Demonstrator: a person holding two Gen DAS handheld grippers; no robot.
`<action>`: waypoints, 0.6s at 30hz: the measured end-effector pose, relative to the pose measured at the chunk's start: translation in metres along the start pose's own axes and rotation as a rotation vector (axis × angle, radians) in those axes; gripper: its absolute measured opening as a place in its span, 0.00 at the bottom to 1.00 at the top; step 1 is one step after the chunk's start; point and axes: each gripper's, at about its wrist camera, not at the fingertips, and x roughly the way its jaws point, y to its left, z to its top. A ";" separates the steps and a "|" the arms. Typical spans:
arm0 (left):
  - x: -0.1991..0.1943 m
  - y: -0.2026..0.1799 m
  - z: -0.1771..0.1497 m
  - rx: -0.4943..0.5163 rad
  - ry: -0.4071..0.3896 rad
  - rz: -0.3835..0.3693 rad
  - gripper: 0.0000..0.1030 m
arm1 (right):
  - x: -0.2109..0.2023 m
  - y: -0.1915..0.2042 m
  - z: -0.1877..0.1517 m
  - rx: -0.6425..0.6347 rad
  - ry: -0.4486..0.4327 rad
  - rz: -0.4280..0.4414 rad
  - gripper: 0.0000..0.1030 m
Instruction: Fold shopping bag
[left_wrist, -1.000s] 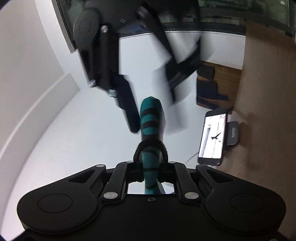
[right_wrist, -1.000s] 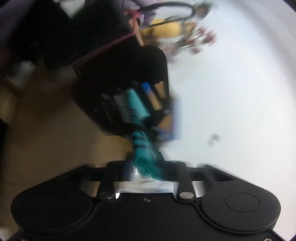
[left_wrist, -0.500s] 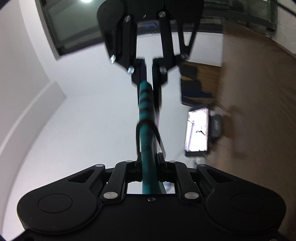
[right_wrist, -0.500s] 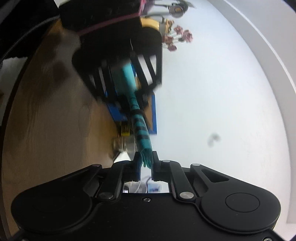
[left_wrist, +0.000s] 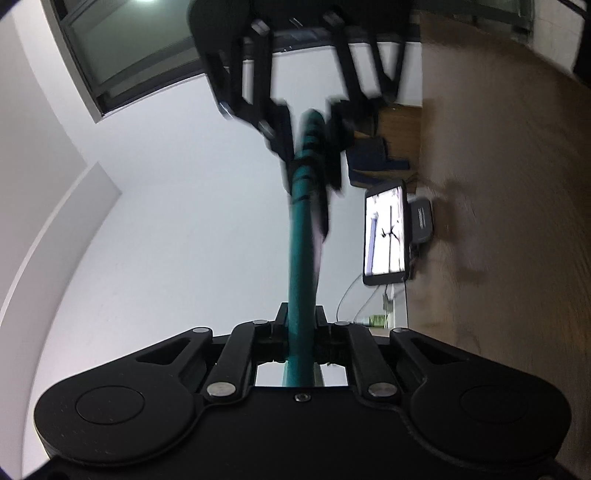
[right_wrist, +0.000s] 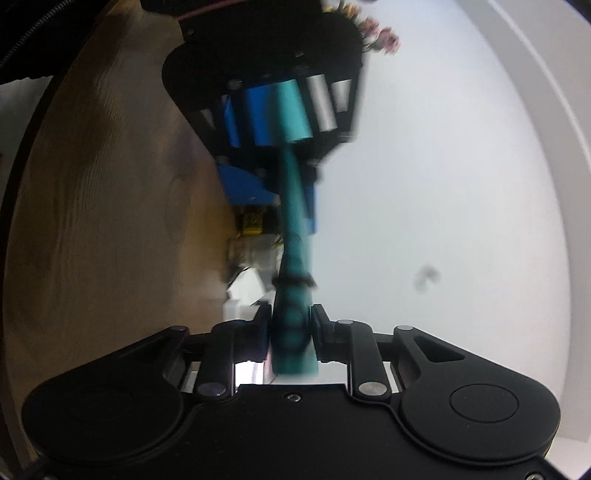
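Here, teal shopping bag stretched taut up frame centre, left gripper fingers clamped on one end, right gripper fingers clamped on the other, smartphone right of centre on wooden worktop.

Wrist views face each other closely (both sharing the stretched bag).

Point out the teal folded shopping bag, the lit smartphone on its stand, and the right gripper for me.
teal folded shopping bag (left_wrist: 303, 258), left wrist view, middle of the stretched strip.
lit smartphone (left_wrist: 386, 230), left wrist view, screen centre.
right gripper (right_wrist: 291, 325), right wrist view, between its fingertips, shut on the bag.
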 end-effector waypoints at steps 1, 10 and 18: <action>0.001 -0.003 0.003 0.017 -0.013 0.011 0.10 | 0.002 0.000 0.005 0.027 0.000 -0.008 0.18; 0.000 -0.005 -0.011 -0.017 0.025 -0.053 0.24 | -0.002 0.006 -0.009 0.161 0.048 0.009 0.12; 0.005 -0.012 -0.015 -0.035 0.069 -0.031 0.10 | 0.000 0.021 -0.014 0.187 0.101 0.011 0.16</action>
